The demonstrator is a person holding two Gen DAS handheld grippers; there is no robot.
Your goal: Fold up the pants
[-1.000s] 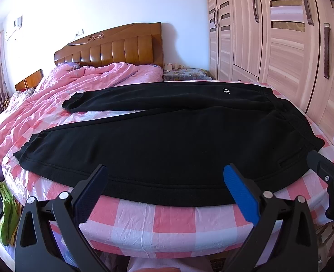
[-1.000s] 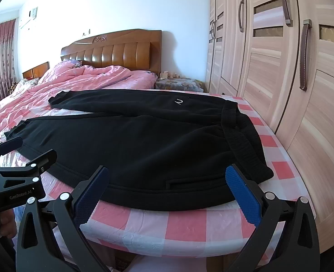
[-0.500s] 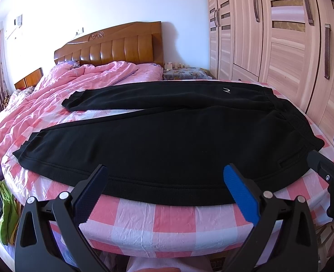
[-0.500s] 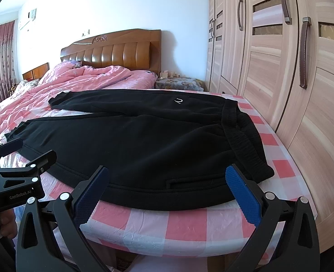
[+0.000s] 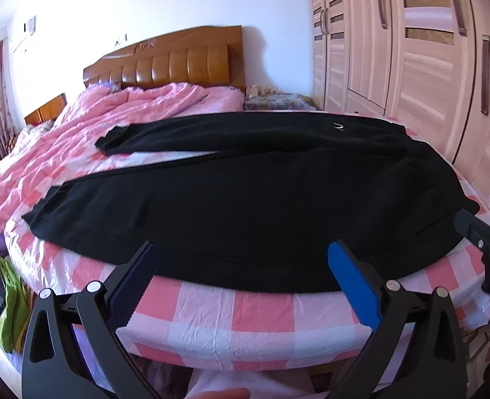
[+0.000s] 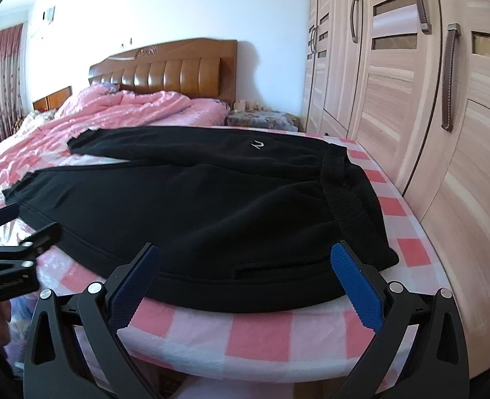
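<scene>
bright daylight; soft shadow on wall [image 6: 261, 53] beside headboard [image 6: 165, 69]; fisheye bending edges; dark corners; slight blur

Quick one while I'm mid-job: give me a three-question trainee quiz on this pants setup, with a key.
1. True or false: the black pants lie spread out on the checked sheet, not yet folded.
2. Which end of the pants is nearer the wardrobe? A) the leg cuffs B) the waistband C) neither
3. Fill in: both the left gripper and the right gripper are ____, holding no cloth.

Key: 1 true; 2 B, the waistband runs along the wardrobe side; 3 open, each poised at the near hem without closing on it.
</scene>
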